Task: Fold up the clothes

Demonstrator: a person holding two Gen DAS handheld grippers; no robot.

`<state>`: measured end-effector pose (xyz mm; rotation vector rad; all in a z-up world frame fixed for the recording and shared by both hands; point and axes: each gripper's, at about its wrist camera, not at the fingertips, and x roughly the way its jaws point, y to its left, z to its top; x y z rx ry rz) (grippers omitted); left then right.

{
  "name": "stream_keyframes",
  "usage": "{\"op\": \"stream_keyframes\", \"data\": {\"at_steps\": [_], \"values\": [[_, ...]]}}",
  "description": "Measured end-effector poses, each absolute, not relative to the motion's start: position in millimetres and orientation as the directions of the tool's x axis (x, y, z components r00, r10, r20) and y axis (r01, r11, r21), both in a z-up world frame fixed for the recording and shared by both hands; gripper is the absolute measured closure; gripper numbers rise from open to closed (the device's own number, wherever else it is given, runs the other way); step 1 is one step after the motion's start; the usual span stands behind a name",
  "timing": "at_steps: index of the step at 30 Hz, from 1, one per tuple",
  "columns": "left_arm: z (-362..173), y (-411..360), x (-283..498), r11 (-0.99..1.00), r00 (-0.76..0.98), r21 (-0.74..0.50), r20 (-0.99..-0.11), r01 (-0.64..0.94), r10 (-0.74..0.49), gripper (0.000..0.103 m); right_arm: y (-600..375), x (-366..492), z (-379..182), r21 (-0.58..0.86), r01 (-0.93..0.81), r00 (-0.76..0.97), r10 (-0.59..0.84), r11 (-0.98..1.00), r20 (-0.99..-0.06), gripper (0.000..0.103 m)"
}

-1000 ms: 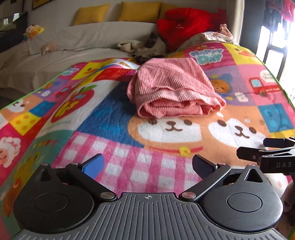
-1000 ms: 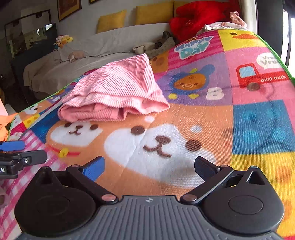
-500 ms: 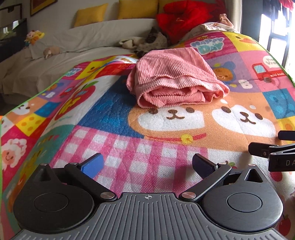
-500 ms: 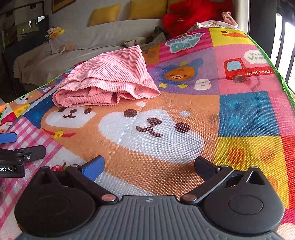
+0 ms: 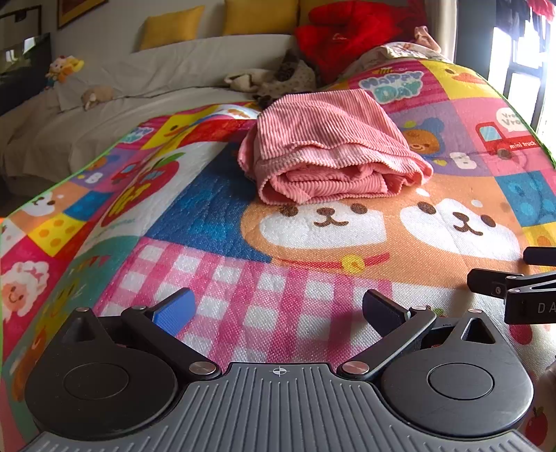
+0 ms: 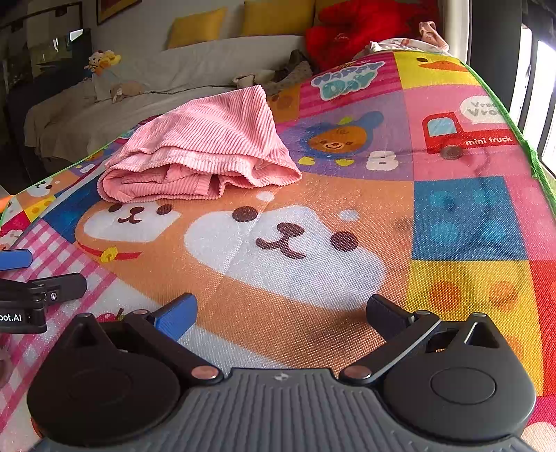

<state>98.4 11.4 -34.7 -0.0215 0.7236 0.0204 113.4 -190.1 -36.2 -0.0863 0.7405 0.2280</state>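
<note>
We hold 2 grippers low over a bright patchwork mat [image 5: 215, 215], and both stand spread wide with nothing between their fingers. The left gripper [image 5: 278, 309] hovers above the pink checked square of the mat, its blue pad on one side and its black pad on the other. The right gripper [image 6: 281, 313] hovers above the orange square with the white bear face, just beside the left one; each shows at the edge of the other's view. The pink ribbed garment [image 5: 330, 153] lies folded in a thick bundle well ahead of both grippers, near the middle of the mat, apart from every finger. Its rolled, layered edge faces us and rests right at the top of the 2 bear faces printed on the orange square, while its flat top layer slopes away toward the far end. From the right wrist view the garment [image 6: 205, 146] sits ahead and to the left, with 1 corner raised to a point. Beyond the mat we see a grey sofa [image 5: 173, 80] with yellow cushions [image 5: 170, 26], a red heap of cloth [image 5: 347, 34] and a small stuffed toy [image 5: 64, 67] at the far left
</note>
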Motion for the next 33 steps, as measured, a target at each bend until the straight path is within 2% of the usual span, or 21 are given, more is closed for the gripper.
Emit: {"op": "stream_keyframes", "data": {"at_steps": [33], "values": [[-34.0, 12.6, 98.4, 0.999, 0.750, -0.020, -0.661, -0.031, 0.010, 0.000, -189.7, 115.8, -35.8, 0.006, -0.236, 0.713, 0.178, 0.972, -0.678, 0.000]]}}
